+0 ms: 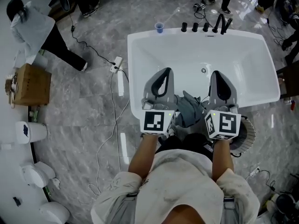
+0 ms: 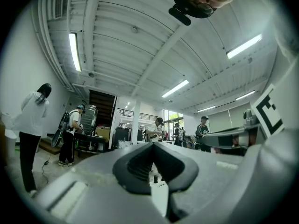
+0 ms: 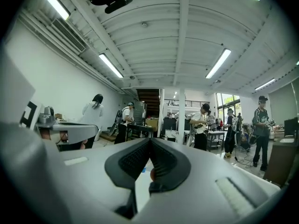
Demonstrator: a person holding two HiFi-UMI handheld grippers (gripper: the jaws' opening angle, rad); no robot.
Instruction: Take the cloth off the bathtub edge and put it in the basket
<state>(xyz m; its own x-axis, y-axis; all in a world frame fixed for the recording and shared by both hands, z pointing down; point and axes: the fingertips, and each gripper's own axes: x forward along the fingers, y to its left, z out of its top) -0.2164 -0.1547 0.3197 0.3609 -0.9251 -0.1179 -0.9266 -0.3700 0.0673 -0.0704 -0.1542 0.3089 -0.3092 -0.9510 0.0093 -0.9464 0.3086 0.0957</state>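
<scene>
Left gripper point(image 1: 166, 71): grey moulded plastic, its black ribbed pads meeting at the tip. In its own view point(image 2: 152, 143) nothing lies between them, so it is closed and empty. Right gripper point(image 1: 217, 73): same build, jaws fully together point(image 3: 149, 139), nothing held. Both point out level over the tub point(image 1: 140, 59), side by side and apart.

Cloth point(image 1: 188, 108): grey, soft and crumpled into folds. It lies on the near edge of the tub between the two gripper bodies, and neither gripper has hold of it. Whether the bodies touch it cannot be told.

Basket point(image 1: 246, 133): round, pale, with a slatted wall. It stands on the floor just beside the tub's near right corner, partly hidden under the right gripper's marker cube.

The tub is a white, glossy rectangle with rounded inner corners and a small drain fitting in the basin. On its far rim stand a row of black taps point(image 1: 205, 27) and a small blue cup point(image 1: 160, 27).

Floor point(image 1: 93, 106): polished grey marble pattern, reflective. A white power strip point(image 1: 117, 63) with a trailing cable point(image 1: 105, 139) lies to the left of the tub. A brown cardboard box point(image 1: 32, 84) sits further left.

Room: large open hall with white walls and a white ribbed ceiling point(image 3: 182, 31) carrying strip lights. Several people point(image 3: 204, 125) stand at benches in the background.
</scene>
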